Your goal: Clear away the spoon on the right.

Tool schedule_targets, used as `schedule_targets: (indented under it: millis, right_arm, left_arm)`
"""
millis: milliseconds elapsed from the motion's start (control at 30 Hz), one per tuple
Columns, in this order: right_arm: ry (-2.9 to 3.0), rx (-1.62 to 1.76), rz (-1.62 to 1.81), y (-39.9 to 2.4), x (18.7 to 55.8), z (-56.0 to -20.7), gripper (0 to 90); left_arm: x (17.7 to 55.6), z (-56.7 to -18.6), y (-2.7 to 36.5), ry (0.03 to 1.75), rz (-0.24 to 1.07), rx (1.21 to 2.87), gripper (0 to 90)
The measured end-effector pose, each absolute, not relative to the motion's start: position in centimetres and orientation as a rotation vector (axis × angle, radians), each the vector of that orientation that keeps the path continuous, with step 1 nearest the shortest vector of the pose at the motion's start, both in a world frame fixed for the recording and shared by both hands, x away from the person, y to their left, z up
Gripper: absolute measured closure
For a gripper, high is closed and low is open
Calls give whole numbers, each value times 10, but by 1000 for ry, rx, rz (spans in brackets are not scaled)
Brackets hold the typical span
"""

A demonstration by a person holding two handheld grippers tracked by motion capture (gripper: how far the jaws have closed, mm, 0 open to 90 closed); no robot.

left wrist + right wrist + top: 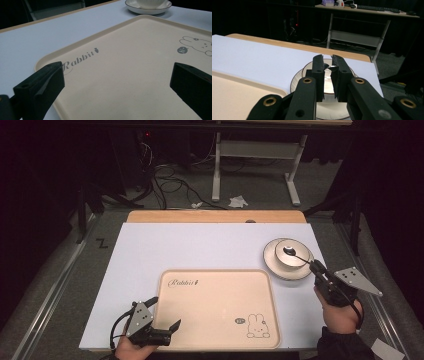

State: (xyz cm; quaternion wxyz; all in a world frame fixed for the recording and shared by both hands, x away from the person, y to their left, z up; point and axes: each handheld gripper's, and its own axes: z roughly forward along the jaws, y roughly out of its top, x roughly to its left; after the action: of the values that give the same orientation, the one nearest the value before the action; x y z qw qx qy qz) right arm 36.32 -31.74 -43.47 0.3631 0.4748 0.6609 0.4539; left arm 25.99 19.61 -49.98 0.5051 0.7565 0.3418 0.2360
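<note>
Now spoon (298, 255) clamped in right claw (316, 266), over bowl (286, 251)

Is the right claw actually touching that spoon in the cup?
Touching. In the right gripper view the right claw is shut on the spoon handle; the high view shows the handle running from the cup into it.

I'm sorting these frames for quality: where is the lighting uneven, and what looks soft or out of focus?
High view: the table is evenly lit, the room around it falls to near black. Left gripper view: the tongs' jaws sit close and blurred, the tray print is sharp. Right gripper view: the right tongs sit dark against the pale saucer, background dim.
</note>
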Motion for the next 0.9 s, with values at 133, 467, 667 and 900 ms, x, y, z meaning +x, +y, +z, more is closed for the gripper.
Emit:
schedule_targets:
  millis: [133, 467, 667, 900]
  right_arm:
    - [1688, 1207, 1184, -317, 361, -430, 831]
    - [1671, 1137, 1212, -310, 350, -417, 831]
    - [1672, 1110, 1229, -306, 343, -412, 830]
    - [1698, 1071, 1247, -297, 332, -411, 830]
  left_arm:
    - [261, -500, 197, 841, 568, 1818, 2]
    - [262, -500, 196, 848, 582, 1817, 2]
    - [263, -499, 196, 848, 590, 1809, 2]
    - [265, -498, 194, 841, 584, 1809, 3]
